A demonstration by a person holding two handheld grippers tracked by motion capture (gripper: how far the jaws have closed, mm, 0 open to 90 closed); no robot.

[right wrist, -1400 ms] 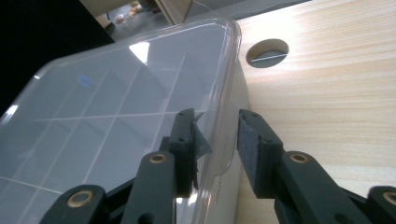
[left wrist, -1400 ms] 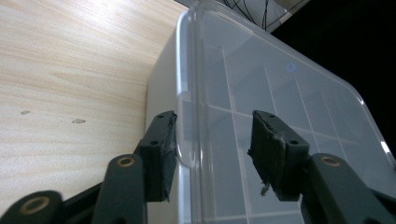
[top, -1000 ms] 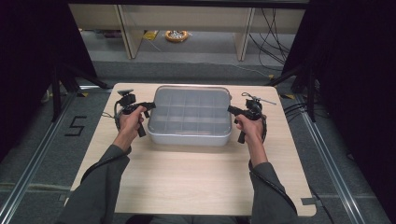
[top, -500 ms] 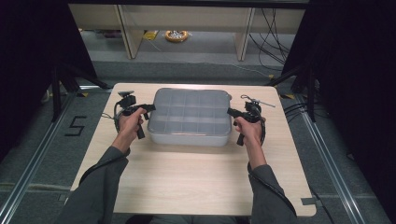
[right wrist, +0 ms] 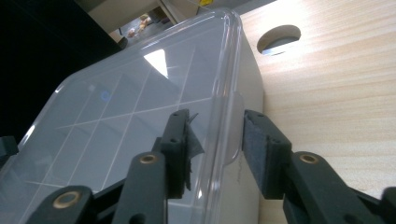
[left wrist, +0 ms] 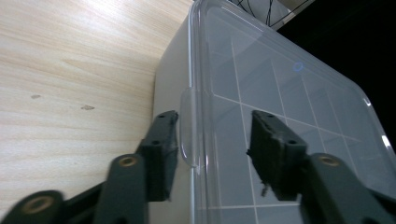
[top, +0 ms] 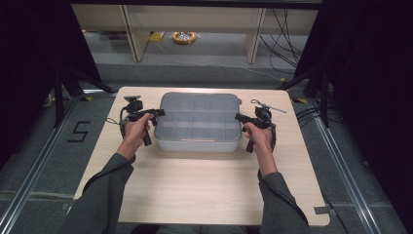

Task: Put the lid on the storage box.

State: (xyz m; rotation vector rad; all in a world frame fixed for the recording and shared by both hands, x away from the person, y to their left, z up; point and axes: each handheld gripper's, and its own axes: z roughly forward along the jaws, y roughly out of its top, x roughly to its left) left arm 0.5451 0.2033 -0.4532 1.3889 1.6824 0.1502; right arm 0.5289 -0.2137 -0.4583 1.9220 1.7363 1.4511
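Note:
A clear lidded compartment box [top: 197,122] sits on the far half of the wooden table [top: 195,190]. My left gripper [top: 159,113] is at the box's left end and my right gripper [top: 238,117] at its right end, each held in a hand. In the left gripper view the left gripper [left wrist: 212,135] is open, its jaws straddling the lid's rim and a small tab [left wrist: 187,126]. In the right gripper view the right gripper [right wrist: 217,135] is open too, straddling the lid edge and its tab [right wrist: 235,130]. The compartments I can see through the lid [right wrist: 140,102] look empty.
A round hole [right wrist: 279,38] is cut in the tabletop just beyond the box's right end. Bare wood stretches between the box and the near edge. Past the table stand a shelf unit [top: 195,24] and a yellow object [top: 184,37] on the floor; dark curtains flank both sides.
The bright rim seen around the box one second ago no longer shows; the top now looks flat and closed. Both hands have stayed at the box's ends.

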